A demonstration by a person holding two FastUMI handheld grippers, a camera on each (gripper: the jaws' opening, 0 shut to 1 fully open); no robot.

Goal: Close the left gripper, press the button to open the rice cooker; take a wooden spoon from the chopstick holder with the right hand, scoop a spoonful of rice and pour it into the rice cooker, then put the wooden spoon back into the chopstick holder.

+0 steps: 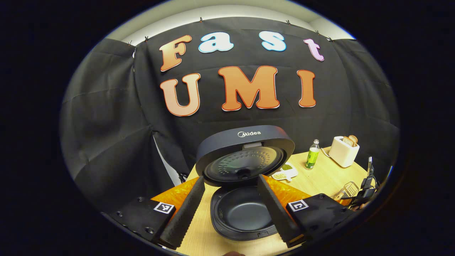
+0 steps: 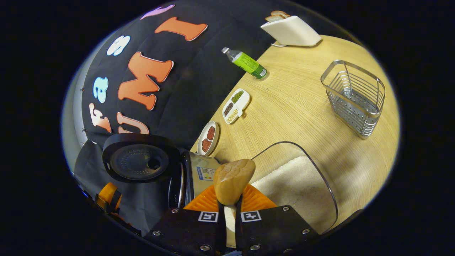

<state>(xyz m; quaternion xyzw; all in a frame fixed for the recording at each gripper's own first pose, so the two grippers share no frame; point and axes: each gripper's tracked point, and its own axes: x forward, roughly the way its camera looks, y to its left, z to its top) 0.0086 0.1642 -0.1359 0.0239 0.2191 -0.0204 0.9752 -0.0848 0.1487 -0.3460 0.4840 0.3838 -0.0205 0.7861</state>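
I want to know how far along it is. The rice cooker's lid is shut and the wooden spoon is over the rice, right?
Not quite: the dark round rice cooker lid stands open, as the left gripper view shows. The pale wooden spoon is indeed over the white rice.

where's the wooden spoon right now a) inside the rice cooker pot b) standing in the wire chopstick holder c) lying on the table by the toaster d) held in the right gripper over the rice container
d: the right gripper is shut on the wooden spoon, whose bowl sits above the clear rice container, while the wire chopstick holder holds no spoon.
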